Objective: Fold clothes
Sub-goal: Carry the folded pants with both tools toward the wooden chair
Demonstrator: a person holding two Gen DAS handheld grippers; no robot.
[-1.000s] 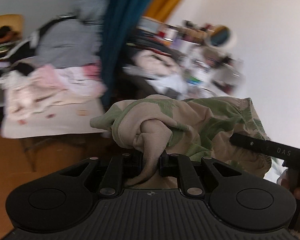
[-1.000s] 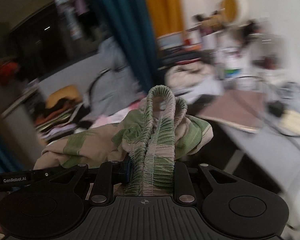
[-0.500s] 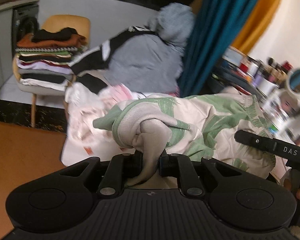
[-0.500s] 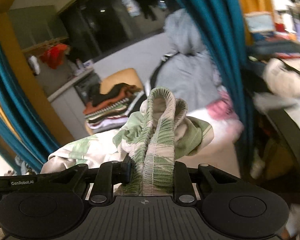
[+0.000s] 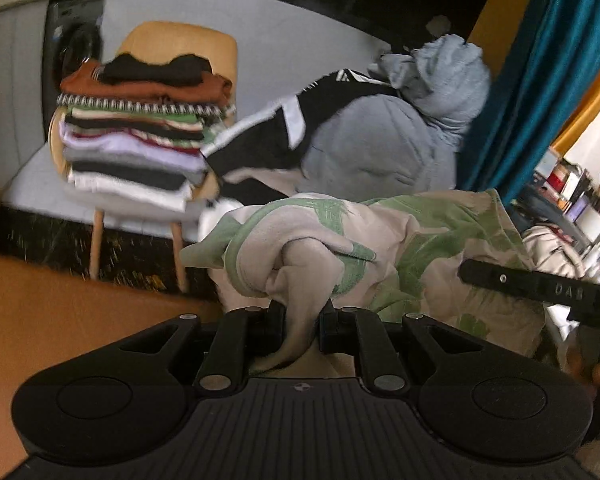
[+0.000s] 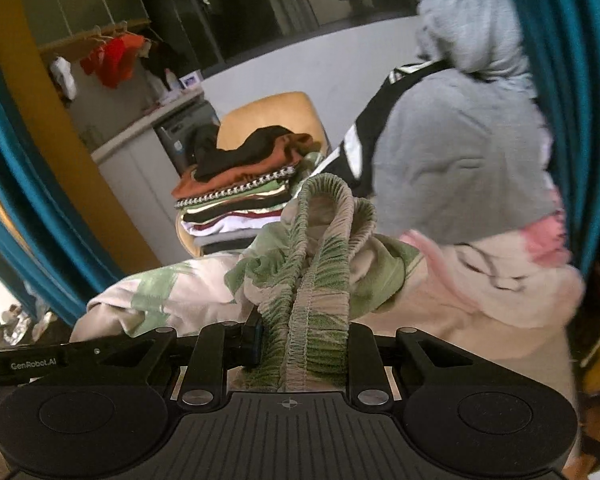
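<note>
A beige garment with green leaf print [image 5: 416, 240] hangs in the air between both grippers. My left gripper [image 5: 302, 320] is shut on a bunched fold of its fabric. My right gripper [image 6: 302, 336] is shut on its ribbed elastic waistband [image 6: 324, 240], which loops up above the jaws. The right gripper's side also shows at the right of the left wrist view [image 5: 540, 288]. A stack of folded clothes [image 5: 140, 132] sits on a wooden chair [image 5: 180, 44] ahead; the stack also shows in the right wrist view [image 6: 240, 196].
A heap of unfolded clothes lies to the right of the chair, with a grey hoodie [image 5: 384, 140] and a black-and-white top [image 5: 268, 136]. Pink and cream clothes [image 6: 512, 272] lie below it. Teal curtains [image 5: 540, 80] hang on the right. A washing machine [image 5: 72, 48] stands behind the chair.
Both grippers have swung left with the garment held between them, from facing the cluttered shelf and white wall to facing the chair with the folded stack. The grips are unchanged.
</note>
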